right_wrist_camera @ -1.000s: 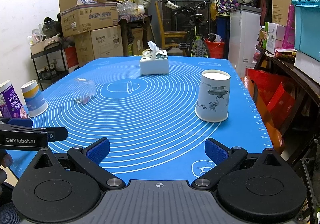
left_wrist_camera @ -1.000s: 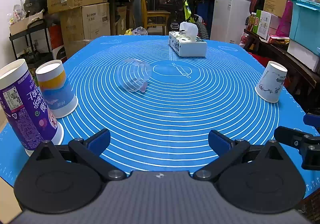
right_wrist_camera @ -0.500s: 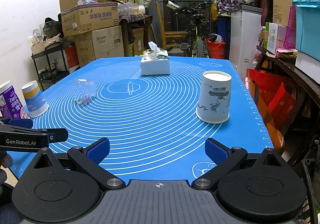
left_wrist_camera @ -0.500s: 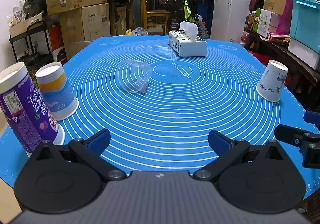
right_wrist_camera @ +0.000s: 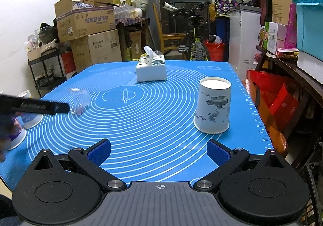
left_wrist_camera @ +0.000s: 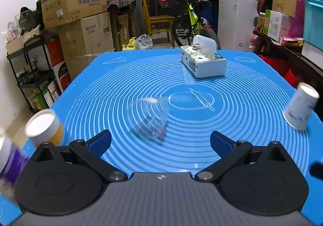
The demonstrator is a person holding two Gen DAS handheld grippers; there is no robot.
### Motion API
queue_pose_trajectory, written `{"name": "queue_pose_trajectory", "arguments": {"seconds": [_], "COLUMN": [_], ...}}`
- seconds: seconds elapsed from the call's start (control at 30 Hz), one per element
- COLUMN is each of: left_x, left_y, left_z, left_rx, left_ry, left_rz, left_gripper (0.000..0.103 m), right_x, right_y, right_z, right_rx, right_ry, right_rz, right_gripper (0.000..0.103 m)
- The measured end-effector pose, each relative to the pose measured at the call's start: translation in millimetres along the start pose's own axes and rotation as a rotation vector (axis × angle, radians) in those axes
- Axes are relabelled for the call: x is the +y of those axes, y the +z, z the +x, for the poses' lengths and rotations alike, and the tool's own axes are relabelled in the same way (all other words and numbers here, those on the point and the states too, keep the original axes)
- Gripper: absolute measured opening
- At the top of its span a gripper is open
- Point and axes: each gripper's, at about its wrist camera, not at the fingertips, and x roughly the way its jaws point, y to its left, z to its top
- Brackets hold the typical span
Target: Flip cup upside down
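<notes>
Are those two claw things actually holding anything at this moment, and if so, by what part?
Nothing is held. The left gripper is open, with the clear plastic cup lying on its side ahead of it, untouched. The right gripper is open too, short of the white paper cup.

Clear plastic cup [left_wrist_camera: 148, 119] on the blue mat [left_wrist_camera: 201, 125], thin and see-through, blurred here, so its surface is hard to judge. The mat looks smooth, rubbery and faintly glossy under white printed rings. White paper cup [right_wrist_camera: 213, 109] reads matt, with an inked print on its side. The tissue box [right_wrist_camera: 151, 69] looks like printed card, soft tissue poking out. Left gripper [left_wrist_camera: 160, 142] has matt black plastic arms, textured blue pads [left_wrist_camera: 100, 142] and shiny metal pivots; right gripper [right_wrist_camera: 158, 150] the same.
</notes>
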Motion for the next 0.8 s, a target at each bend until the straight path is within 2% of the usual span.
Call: {"name": "queue_pose_trajectory", "arguments": {"seconds": [0.13,0.3,0.57,0.6,0.63,0.67,0.8], "left_x": [2,6,20,20,21,21,23], "left_y": [9,18,20,19,18,17,17], "left_z": [29,59,88,89,92,94,93], "left_rx": [0.016,0.021,0.073,0.077,0.085,0.103,0.084], "left_ry": [0.005,0.057,0.043,0.039,0.033,0.021,0.011], "left_rz": [-0.030,-0.026,-0.066,-0.064,-0.065,-0.067,-0.071], "left_gripper": [0.103,0.103,0.102,0.098,0.085,0.082,0.071], "right_x": [-3,-8,-13,-13,-13,-13,-12], "right_y": [2,2,-1,-2,-2,-2,-3], "right_z": [6,12,23,24,24,25,25], "right_rx": [-0.001,0.004,0.021,0.024,0.025,0.027,0.029], "right_ry": [-0.006,-0.015,-0.035,-0.036,-0.037,-0.038,-0.041], "right_rz": [0.006,0.014,0.023,0.023,0.022,0.022,0.021], "right_gripper": [0.101,0.101,0.101,0.101,0.101,0.101,0.101]}}
